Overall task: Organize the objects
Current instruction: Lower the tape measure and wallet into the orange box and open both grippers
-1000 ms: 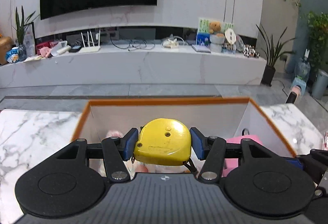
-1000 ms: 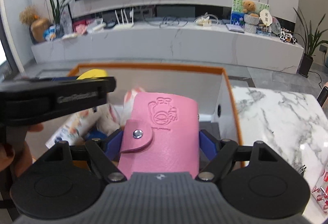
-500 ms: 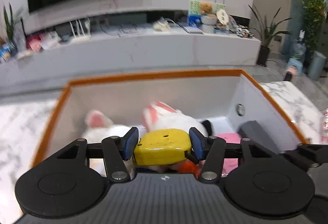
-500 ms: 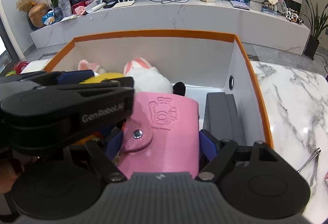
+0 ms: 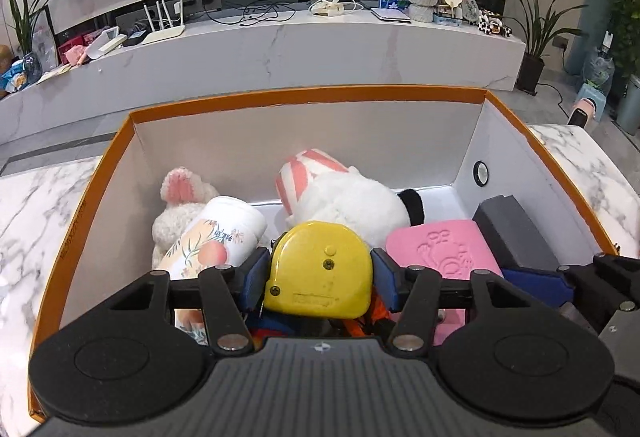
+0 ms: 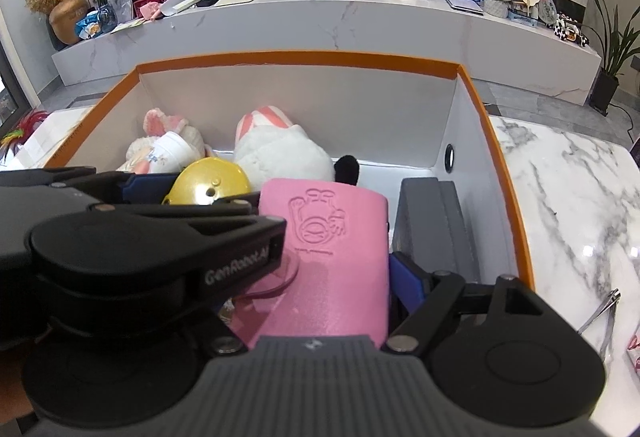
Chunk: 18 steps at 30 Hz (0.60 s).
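The left gripper is closed on the yellow tape measure, with 1 blue pad on each flat side of the case. The right gripper is clamped on the pink card holder; only its right pad is visible, as the left gripper's body covers the other side. Both held items sit low inside the orange-rimmed box, side by side, above the contents.

Handling, as judged:
1. Tape measure: rigid plastic shell, probably dense for its bulk, smooth and somewhat slippery. The flat side faces give the best hold; the curved top does not.
2. Card holder: light, soft textured cover, flexes under pressure. Grip across the body, clear of the snap flap.

Box contents: a white plush toy at centre rear, a fluffy pink-eared plush at left rear, a floral-printed white cup lying against it, and a dark grey case along the right wall. The plush items will compress under a dropped load; the cup may roll.

The box stands on a marbled counter. Nail clippers lie on the counter to the right.
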Available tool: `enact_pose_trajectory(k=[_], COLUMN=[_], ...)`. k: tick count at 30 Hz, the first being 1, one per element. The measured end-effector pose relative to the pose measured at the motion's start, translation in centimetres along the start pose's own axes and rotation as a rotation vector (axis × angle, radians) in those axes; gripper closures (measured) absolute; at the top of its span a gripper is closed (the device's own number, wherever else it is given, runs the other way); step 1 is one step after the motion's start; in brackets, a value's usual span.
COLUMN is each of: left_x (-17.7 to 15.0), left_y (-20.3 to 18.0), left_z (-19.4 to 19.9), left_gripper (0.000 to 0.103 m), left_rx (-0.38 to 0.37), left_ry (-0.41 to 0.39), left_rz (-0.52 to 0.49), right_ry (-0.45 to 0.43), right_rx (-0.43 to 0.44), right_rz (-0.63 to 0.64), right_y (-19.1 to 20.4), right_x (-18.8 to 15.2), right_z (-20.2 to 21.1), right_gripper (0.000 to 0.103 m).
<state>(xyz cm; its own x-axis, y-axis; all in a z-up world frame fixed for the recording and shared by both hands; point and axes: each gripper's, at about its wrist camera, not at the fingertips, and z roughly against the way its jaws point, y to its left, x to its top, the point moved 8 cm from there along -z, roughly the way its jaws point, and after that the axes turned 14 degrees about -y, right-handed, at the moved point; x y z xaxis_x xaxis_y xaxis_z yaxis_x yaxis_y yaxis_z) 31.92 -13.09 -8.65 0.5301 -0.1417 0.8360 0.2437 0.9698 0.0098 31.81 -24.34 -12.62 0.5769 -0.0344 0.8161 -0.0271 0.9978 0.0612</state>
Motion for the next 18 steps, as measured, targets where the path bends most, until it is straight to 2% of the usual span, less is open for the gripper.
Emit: enact_pose_trajectory(k=[6, 10, 18], left_x=[0.01, -0.2, -0.26], left_y=[0.15, 0.32, 0.44], left_z=[-0.01, -0.17, -0.25], left_gripper=[0.035, 0.024, 0.022], left_rx=[0.005, 0.016, 0.018], left_ry=[0.007, 0.035, 0.046], left_rz=[-0.002, 0.017, 0.008], right_ry=[-0.007, -0.018, -0.048], right_rx=[-0.002, -0.002, 0.001], right_rz=[0.005, 0.005, -0.007], right_y=[0.04, 0.06, 0.11], right_x=[-0.04, -0.03, -0.06], right_z=[-0.07, -0.05, 0.1], right_gripper=[0.021, 0.02, 0.019])
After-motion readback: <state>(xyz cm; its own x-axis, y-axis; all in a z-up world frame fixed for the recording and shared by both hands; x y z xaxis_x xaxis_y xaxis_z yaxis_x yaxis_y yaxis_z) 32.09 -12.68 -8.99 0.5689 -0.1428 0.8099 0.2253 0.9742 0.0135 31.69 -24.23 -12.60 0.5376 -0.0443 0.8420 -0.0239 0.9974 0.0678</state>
